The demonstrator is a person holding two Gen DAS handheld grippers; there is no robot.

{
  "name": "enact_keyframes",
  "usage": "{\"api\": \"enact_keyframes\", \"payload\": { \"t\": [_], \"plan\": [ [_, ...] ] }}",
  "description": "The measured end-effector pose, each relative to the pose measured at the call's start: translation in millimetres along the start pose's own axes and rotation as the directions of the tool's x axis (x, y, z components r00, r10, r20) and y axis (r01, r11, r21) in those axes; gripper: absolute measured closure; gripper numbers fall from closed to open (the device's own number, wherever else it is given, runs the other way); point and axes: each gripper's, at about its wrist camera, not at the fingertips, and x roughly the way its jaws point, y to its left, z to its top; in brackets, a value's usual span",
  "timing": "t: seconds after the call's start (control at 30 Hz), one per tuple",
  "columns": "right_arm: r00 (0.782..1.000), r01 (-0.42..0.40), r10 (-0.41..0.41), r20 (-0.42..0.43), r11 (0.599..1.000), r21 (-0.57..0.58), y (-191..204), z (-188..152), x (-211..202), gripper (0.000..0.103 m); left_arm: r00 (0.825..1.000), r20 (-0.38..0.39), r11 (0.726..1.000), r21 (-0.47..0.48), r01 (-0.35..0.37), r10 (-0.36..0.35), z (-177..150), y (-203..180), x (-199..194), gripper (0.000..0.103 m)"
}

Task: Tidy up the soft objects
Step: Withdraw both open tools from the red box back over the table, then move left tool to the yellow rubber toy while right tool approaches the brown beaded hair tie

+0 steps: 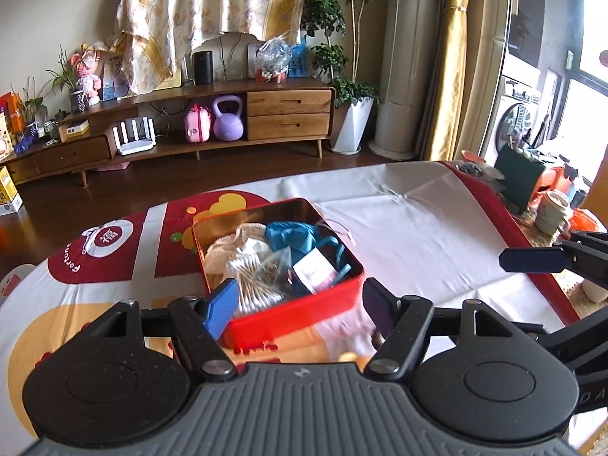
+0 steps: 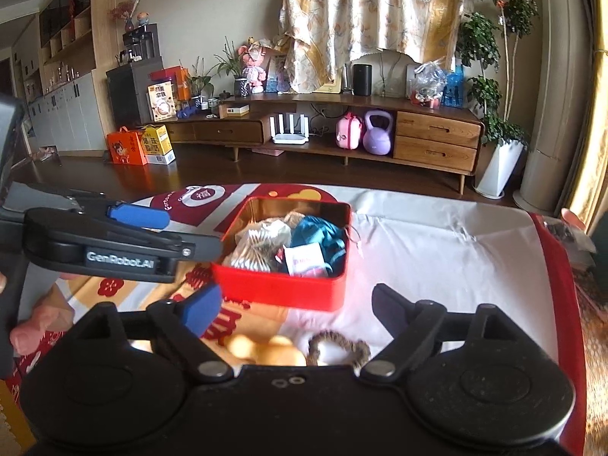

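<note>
Soft objects fill the red tin (image 1: 296,309): blue cloth (image 1: 294,237), white mesh pouch (image 1: 224,247), bag of cotton swabs (image 1: 254,285), a pink-and-white packet (image 1: 315,273). The tin sits on the printed tablecloth (image 1: 418,235), just ahead of the left gripper (image 1: 294,302), whose jaws are spread wide and empty, flanking the tin's near wall. Right gripper (image 2: 296,309) is likewise wide, empty, short of the tin. Brown hair tie (image 2: 338,349) lies close beneath it, apart from the tin, beside a blurred yellow item (image 2: 266,351). Mug (image 1: 553,212) is far right.
</note>
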Motion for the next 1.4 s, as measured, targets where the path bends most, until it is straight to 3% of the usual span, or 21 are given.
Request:
{"api": "enact_keyframes", "payload": {
  "t": [0.23,0.5,0.73,0.93,1.1,1.4],
  "plan": [
    [1.000,0.021,-0.021,-0.009,0.999,0.044,-11,-22,-13,0.006,1.000,0.020,1.000,-0.018,-0.016,0.016,-26,-13,-20,0.019],
    [0.998,0.052,-0.049,-0.031,0.992,0.117,-28,-48,-15,0.002,0.999,-0.003,0.998,-0.043,-0.034,0.034,-60,-22,-17,0.019],
    [0.996,0.073,-0.065,-0.058,0.985,0.159,-39,-63,-5,0.002,0.998,-0.061,0.997,-0.072,-0.025,0.021,-89,-29,-2,0.019],
    [0.994,0.077,-0.064,-0.085,0.982,0.170,-41,-70,9,0.003,0.998,-0.061,1.000,0.019,-0.020,0.022,-102,-48,10,0.019],
    [0.992,0.068,-0.048,-0.115,0.981,0.181,-45,-73,29,0.006,0.996,-0.081,0.998,0.056,0.029,-0.025,-108,-56,27,0.019],
    [0.986,0.051,-0.022,-0.166,0.983,0.174,-46,-71,68,0.013,0.991,-0.124,0.996,0.056,0.063,-0.055,-110,-49,63,0.019]
  ]
}}
